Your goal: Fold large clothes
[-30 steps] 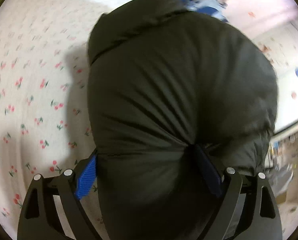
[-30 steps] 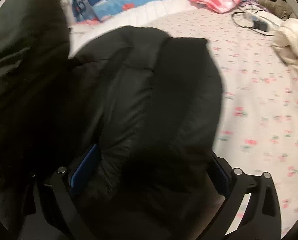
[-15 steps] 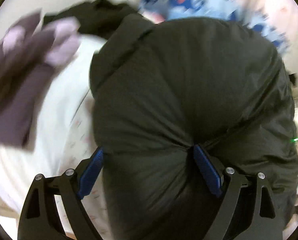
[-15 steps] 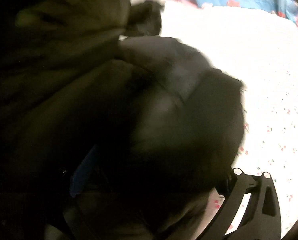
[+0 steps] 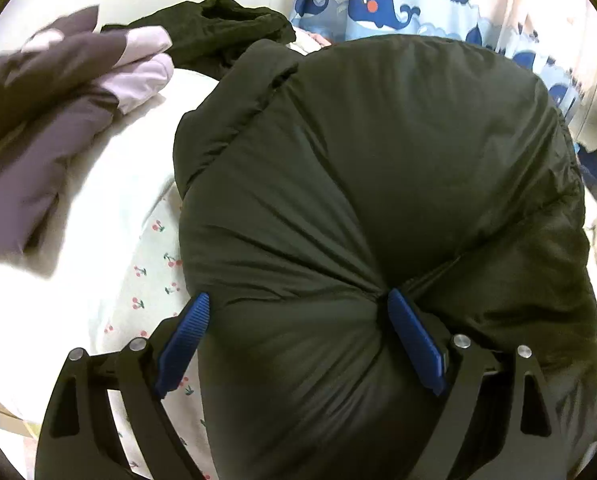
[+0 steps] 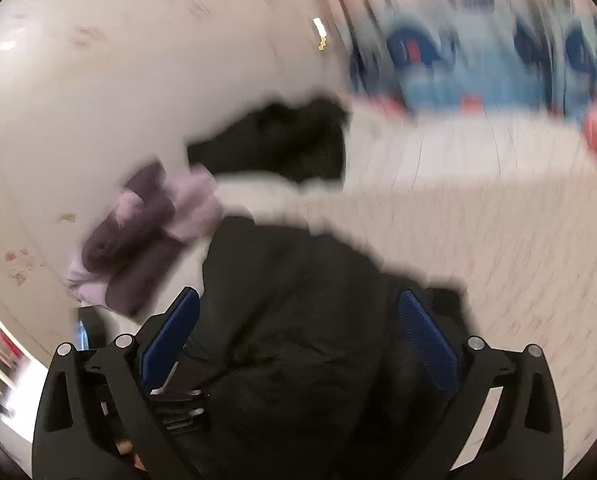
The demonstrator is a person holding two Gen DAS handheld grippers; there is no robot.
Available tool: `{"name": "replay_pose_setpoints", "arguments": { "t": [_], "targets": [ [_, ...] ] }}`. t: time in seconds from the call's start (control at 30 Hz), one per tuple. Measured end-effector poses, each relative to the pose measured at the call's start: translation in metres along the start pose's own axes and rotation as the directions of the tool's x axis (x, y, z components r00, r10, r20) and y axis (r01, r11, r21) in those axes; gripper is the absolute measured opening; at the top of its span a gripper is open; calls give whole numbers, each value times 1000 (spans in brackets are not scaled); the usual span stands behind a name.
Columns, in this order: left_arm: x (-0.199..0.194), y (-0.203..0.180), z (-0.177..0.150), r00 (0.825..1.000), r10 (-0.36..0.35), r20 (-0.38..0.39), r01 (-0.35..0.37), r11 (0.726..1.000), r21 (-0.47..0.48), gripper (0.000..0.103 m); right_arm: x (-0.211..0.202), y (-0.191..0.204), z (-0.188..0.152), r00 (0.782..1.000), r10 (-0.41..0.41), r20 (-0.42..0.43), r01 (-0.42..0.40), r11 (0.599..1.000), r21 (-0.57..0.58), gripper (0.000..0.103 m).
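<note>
The big, puffy black coat (image 5: 378, 184) bulges out ahead of the left claw (image 5: 298, 312), which pinches a thick fold. The right claw (image 6: 298, 312) pinches it too.

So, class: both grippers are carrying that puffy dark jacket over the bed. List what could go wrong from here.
1. The left gripper pinches only a bulge of the slippery black puffer jacket; the fabric may slide out.
2. The purple folded garment and a dark garment lie just ahead; setting the jacket down could knock them.
3. The right gripper view is blurred, so its hold is harder to judge.
</note>
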State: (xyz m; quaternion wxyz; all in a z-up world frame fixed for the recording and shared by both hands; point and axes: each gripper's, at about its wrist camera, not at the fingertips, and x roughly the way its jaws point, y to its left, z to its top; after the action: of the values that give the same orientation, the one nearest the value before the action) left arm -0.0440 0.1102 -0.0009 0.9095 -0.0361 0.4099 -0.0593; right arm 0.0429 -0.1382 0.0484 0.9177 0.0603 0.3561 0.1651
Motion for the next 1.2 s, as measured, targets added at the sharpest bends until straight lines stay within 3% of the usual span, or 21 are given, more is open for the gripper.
{"name": "replay_pose_setpoints", "arguments": {
  "t": [0.03, 0.1, 0.17, 0.2, 0.3, 0.37, 0.43, 0.47, 0.53, 0.63, 0.73, 0.87, 0.9, 0.97, 1.03, 1.1, 1.2],
  "targets": [
    [5, 8, -1, 1000, -23, 2, 23, 1000, -19, 88, 23, -10, -10, 999, -32, -36, 32, 999, 2, 96],
    [6, 21, -2, 994, -108, -17, 107, 992, -71, 93, 66, -37, -39, 994, 13, -109, 2, 991, 137, 97],
    [7, 29, -3, 978, -204, -45, 196, 971, -134, 94, 67, -52, -54, 993, -21, -117, 42, 982, 184, 97],
    [7, 27, -5, 977, -207, -53, 199, 972, -128, 94, 65, -51, -53, 991, -36, -130, 58, 984, 168, 97],
    [2, 10, -10, 991, -128, -24, 128, 992, -16, 94, 32, -41, -51, 988, -102, -111, 115, 986, 117, 96],
    [-6, 2, -13, 996, -90, 11, 90, 996, 29, 94, -12, -28, -52, 992, -128, 9, 127, 988, 94, 96],
    [-15, -3, -15, 998, -62, 32, 61, 997, 41, 94, -37, -10, -65, 984, -162, 75, 157, 985, 76, 96],
    [-17, -5, -15, 998, -50, 41, 48, 998, 49, 94, -34, 8, -74, 981, -187, 52, 185, 982, 45, 96],
    [-20, -7, -15, 998, -35, 55, 32, 998, 59, 94, 2, 14, -91, 972, -220, -76, 215, 974, -73, 96],
    [-24, -10, -17, 998, -35, 51, 31, 997, 71, 94, 16, -8, -99, 969, -168, -180, 172, 985, 8, 97],
    [-31, -12, -19, 995, 23, 94, -33, 994, 105, 94, -19, 1, -88, 977, -166, -136, 171, 985, 28, 96],
    [-49, -20, -23, 977, 95, 190, -131, 974, 186, 94, -59, 32, -86, 986, -160, -47, 159, 987, -23, 96],
    [-52, -20, -23, 976, 96, 196, -134, 972, 191, 95, -55, 41, -85, 983, -168, -70, 165, 985, -44, 96],
    [-54, -15, -21, 979, 78, 186, -112, 978, 177, 95, -18, 46, -91, 957, -186, -225, 160, 979, -128, 96],
    [-56, -8, -18, 984, 52, 168, -76, 987, 142, 95, -7, 35, -93, 949, -150, -277, 131, 988, -85, 96],
    [-61, 1, -15, 984, 50, 170, -68, 992, 104, 95, -22, 32, -87, 957, -136, -258, 130, 991, -43, 96],
    [-69, 10, -3, 982, 57, 180, -71, 995, 72, 95, -81, 37, -66, 985, -128, -115, 120, 990, -76, 96]
  ]
}}
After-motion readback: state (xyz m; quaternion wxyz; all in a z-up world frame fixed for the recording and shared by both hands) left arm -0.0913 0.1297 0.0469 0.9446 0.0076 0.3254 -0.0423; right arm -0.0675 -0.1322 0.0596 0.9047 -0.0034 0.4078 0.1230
